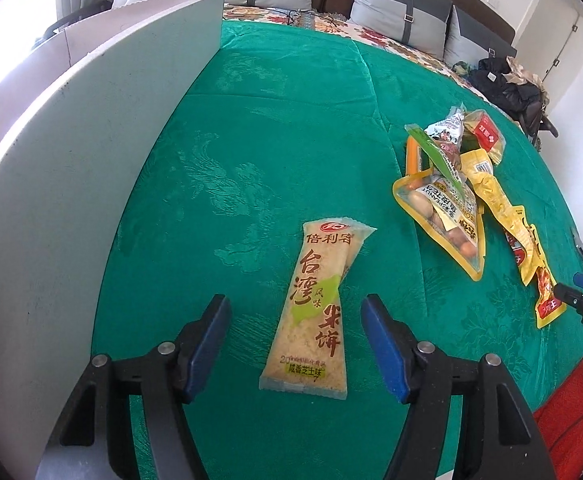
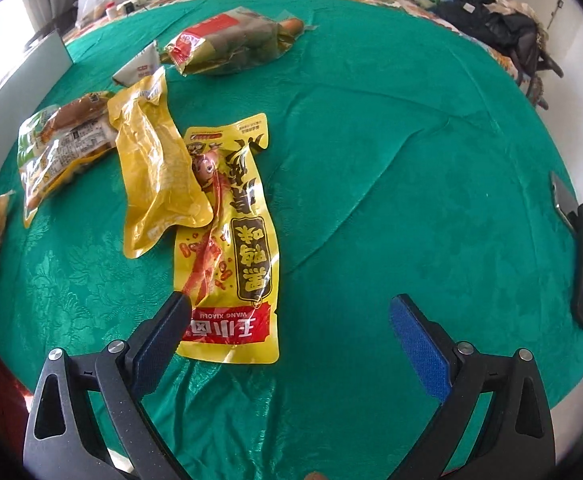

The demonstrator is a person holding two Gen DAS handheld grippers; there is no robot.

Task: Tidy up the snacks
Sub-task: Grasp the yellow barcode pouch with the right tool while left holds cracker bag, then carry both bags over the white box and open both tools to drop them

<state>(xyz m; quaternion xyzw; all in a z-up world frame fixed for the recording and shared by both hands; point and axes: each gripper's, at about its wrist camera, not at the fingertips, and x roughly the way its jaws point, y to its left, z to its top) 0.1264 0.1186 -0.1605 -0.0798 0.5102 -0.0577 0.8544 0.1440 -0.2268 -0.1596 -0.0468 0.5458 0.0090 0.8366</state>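
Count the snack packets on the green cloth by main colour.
Yellow: 3 (Wang Xiaolu packet, plain pouch, peanut packet)
Cream: 1 (rice cracker packet)
White: 1 (white packet)
Gold with red label: 1 (gold packet)
Green-trimmed: 1 (green packet)
Total: 7
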